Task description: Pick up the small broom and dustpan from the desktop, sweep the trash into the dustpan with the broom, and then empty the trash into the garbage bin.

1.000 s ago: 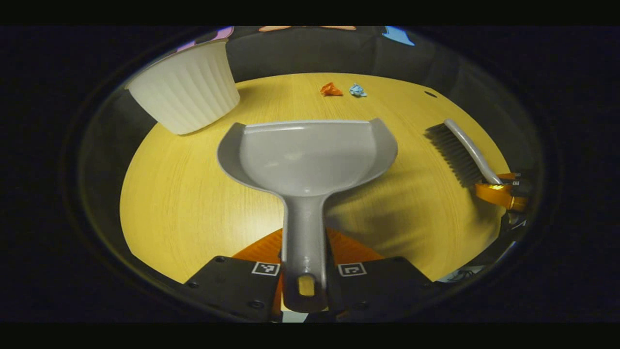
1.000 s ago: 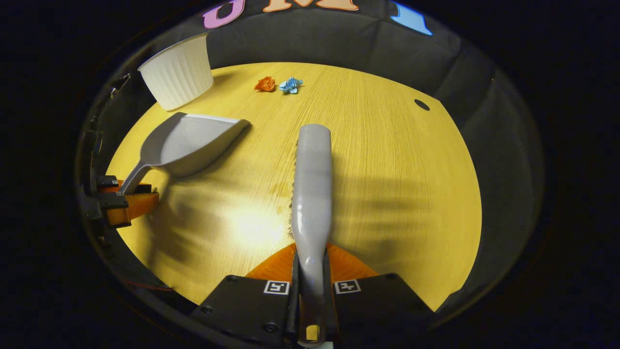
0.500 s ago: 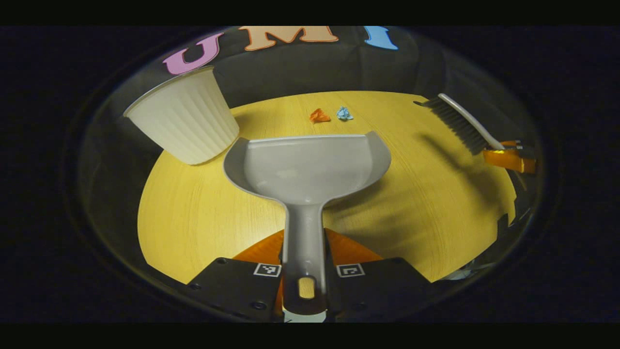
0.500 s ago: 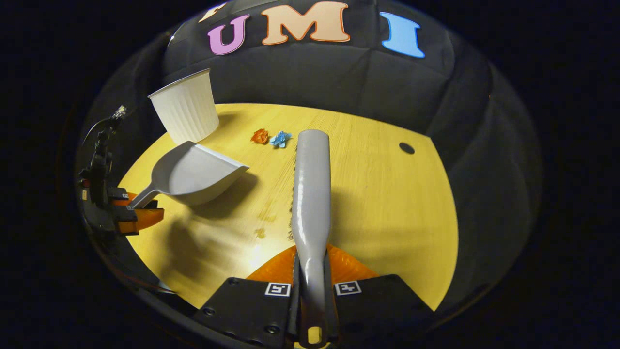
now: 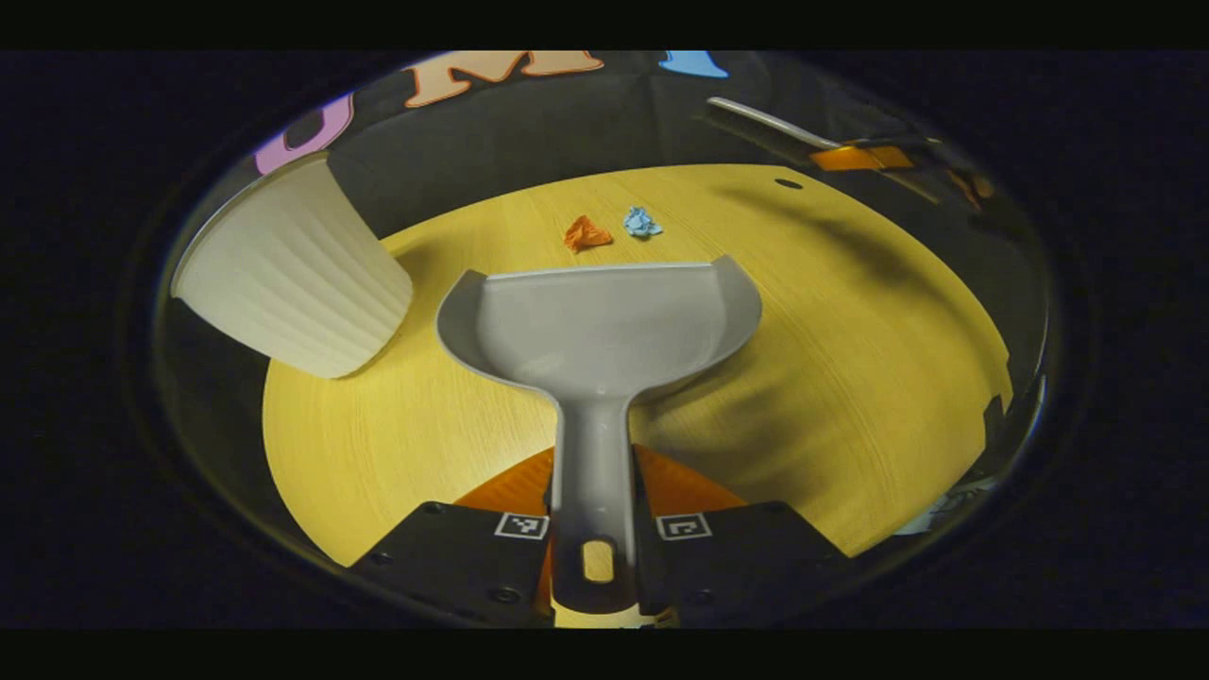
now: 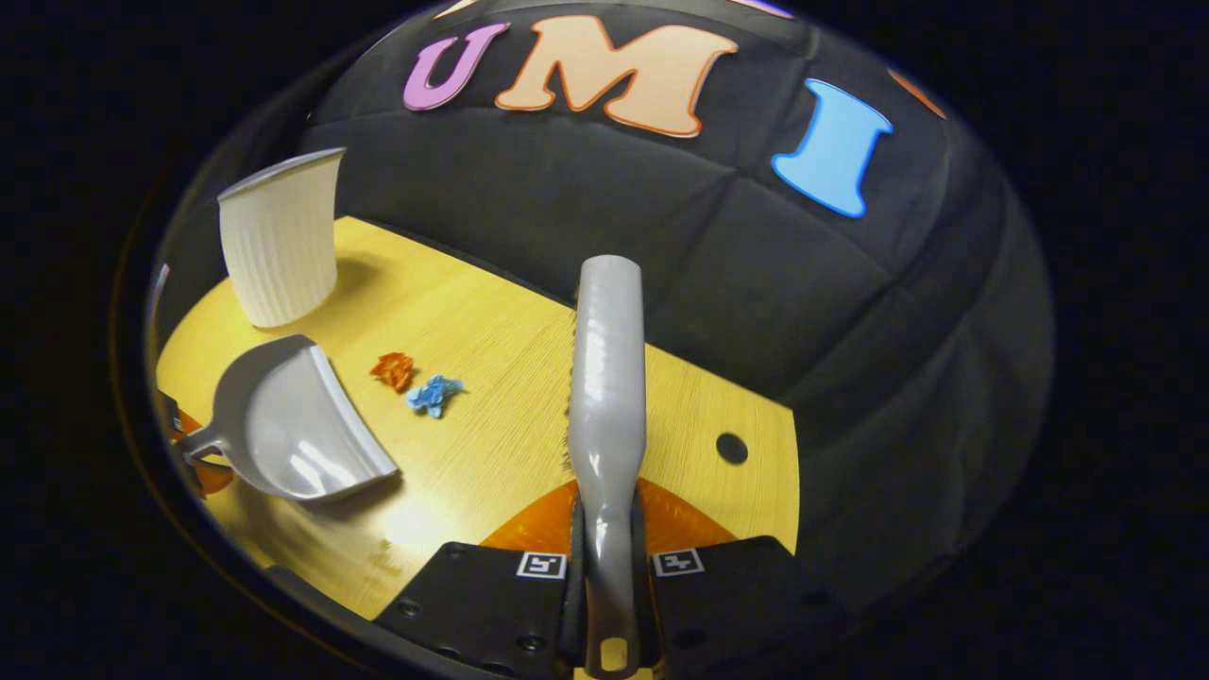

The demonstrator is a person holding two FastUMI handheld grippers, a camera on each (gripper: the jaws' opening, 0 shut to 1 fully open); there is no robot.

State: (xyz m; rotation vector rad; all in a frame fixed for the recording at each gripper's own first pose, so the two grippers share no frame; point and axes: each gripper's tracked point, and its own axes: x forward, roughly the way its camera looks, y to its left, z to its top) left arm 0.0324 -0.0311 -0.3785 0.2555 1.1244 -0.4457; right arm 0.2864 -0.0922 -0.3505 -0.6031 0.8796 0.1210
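Left gripper view is looking straight down the dustpan's handle: the left tool [image 5: 593, 552] is clenching the handle of the dustpan [image 5: 600, 321], both fingers pressing on it, and the pan's open mouth is pointing away along the tool's own line, hanging just over the table [image 5: 850, 378]. Just past the pan's front lip, and slightly left of its middle, an orange scrap [image 5: 586, 232] and a blue scrap [image 5: 641, 222] are lying side by side on the wood, close together though I cannot tell whether they are touching. The ribbed white bin [image 5: 293, 269] is standing to the left of the pan, near its side wall. Farther off, high at the upper right, the broom [image 5: 765, 118] is hanging in the air, gripped by the right tool [image 5: 864, 156]. From the right gripper view, the right tool [image 6: 609, 567] is grasping the broom by its handle, the long grey back running straight ahead with the bristles on its left side, well above the table. From there the scraps are lying low and to the left, between the broom and the dustpan. So the trash sits between the two, nearer the pan; to my eye, the broom needs to be coming down beyond the scraps and drawing them toward the pan's mouth.
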